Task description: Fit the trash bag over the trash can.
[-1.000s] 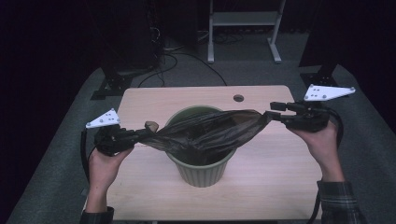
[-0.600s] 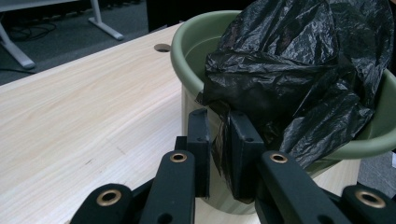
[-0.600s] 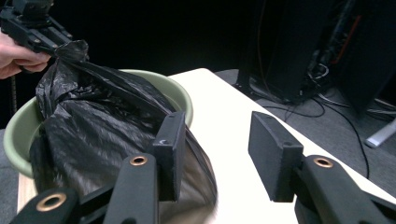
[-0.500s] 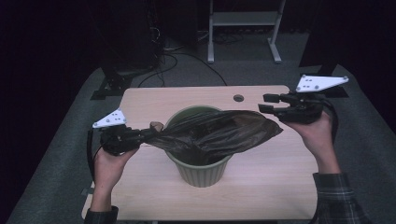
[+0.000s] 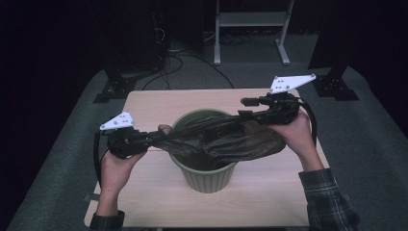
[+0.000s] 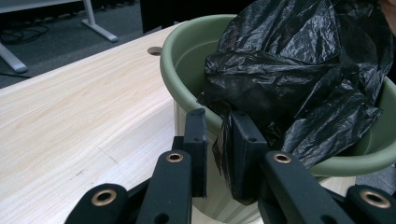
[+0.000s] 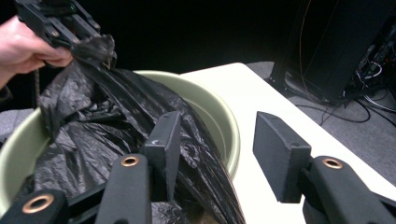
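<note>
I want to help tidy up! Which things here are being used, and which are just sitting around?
Being used:
black bag
green bin
left gripper, pinching the bag
right gripper, jaws apart

Just sitting around:
white stand
floor cables

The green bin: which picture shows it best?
The high view: the bin stands whole on the table, rim to base, with the black bag draped across its mouth. The left gripper view gives its near rim and some wall; the right gripper view just part of the rim.
</note>
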A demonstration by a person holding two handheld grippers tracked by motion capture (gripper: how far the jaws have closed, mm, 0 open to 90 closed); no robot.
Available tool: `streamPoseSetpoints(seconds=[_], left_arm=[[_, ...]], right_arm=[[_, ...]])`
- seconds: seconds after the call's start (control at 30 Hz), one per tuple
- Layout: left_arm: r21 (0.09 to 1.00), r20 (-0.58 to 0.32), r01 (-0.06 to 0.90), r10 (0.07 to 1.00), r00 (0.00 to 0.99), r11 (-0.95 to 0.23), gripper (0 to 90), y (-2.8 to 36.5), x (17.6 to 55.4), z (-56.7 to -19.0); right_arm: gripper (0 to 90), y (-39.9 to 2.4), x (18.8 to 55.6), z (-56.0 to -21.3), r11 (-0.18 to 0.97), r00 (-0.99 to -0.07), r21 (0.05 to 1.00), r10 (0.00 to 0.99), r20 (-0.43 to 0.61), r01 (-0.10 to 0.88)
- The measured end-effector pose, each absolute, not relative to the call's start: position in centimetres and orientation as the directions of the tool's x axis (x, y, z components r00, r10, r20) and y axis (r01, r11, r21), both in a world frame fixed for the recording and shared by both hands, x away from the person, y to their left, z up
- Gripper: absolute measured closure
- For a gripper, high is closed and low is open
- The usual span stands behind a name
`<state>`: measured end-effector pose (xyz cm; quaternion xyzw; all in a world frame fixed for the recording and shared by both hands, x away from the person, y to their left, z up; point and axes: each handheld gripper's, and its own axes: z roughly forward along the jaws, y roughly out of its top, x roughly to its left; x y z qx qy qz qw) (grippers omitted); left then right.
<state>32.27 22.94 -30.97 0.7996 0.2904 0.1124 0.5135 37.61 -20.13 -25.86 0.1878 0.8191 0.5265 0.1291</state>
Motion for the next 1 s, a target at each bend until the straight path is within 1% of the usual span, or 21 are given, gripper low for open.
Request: streamPoseSetpoints(seconds=[0.17,0.23,0.4,0.57,0.67,0.7,0.73,0.77,0.8,0.83,0.87,0.9,0.93,1.0], left_arm=[[0.885,-0.121,0.353,0.582,0.804,-0.303,77.8,23.1,32.3,-31.0],[0.884,-0.125,0.358,0.585,0.801,-0.3,77.8,23.1,32.3,-31.1],[0.883,-0.13,0.365,0.591,0.796,-0.297,77.8,23.3,32.3,-31.2],[0.883,-0.13,0.364,0.591,0.797,-0.297,77.8,23.4,32.2,-31.2],[0.883,-0.129,0.363,0.591,0.796,-0.296,77.8,23.5,32.1,-31.2],[0.885,-0.131,0.362,0.589,0.797,-0.294,77.7,23.5,32.1,-31.2],[0.886,-0.131,0.361,0.589,0.798,-0.292,76.3,23.5,32.1,-31.2],[0.888,-0.128,0.358,0.593,0.795,-0.289,72.7,23.6,32.0,-31.2],[0.889,-0.127,0.356,0.593,0.795,-0.288,67.4,23.7,32.0,-31.1],[0.89,-0.127,0.355,0.592,0.796,-0.286,63.5,23.7,31.9,-31.0],[0.894,-0.121,0.346,0.591,0.798,-0.285,60.3,23.8,31.8,-30.9],[0.897,-0.118,0.341,0.589,0.799,-0.283,54.7,23.9,31.7,-30.7],[0.901,-0.116,0.333,0.586,0.802,-0.278,51.9,24.0,31.5,-30.4],[0.907,-0.106,0.317,0.58,0.807,-0.276,44.5,24.1,31.3,-29.8]], right_arm=[[49.3,-19.9,37.9,-27.1,0.393,-0.897,0.899,0.443,-0.001,0.192],[48.8,-20.1,37.9,-27.4,0.38,-0.901,0.905,0.434,0.008,0.191],[48.3,-20.5,37.4,-27.1,0.364,-0.905,0.914,0.425,0.008,0.179],[46.9,-20.1,36.7,-27.0,0.385,-0.911,0.909,0.412,-0.012,0.161],[47.0,-20.0,36.9,-27.4,0.4,-0.907,0.9,0.42,-0.013,0.172],[50.1,-20.0,37.0,-27.6,0.403,-0.905,0.898,0.425,-0.012,0.177],[56.9,-20.0,37.2,-27.9,0.404,-0.905,0.897,0.425,-0.01,0.18],[60.9,-20.0,37.3,-28.1,0.406,-0.904,0.896,0.428,-0.013,0.179],[69.2,-20.0,37.4,-28.2,0.406,-0.902,0.895,0.431,-0.008,0.186],[75.4,-20.0,37.4,-28.3,0.405,-0.905,0.896,0.424,-0.009,0.181],[79.6,-20.0,37.5,-28.3,0.404,-0.905,0.897,0.425,-0.013,0.177],[85.4,-19.8,37.5,-28.3,0.404,-0.904,0.897,0.427,-0.013,0.178],[89.2,-19.7,37.6,-28.2,0.408,-0.907,0.896,0.421,-0.013,0.177],[89.8,-19.4,37.7,-28.2,0.409,-0.904,0.894,0.426,-0.011,0.182]])
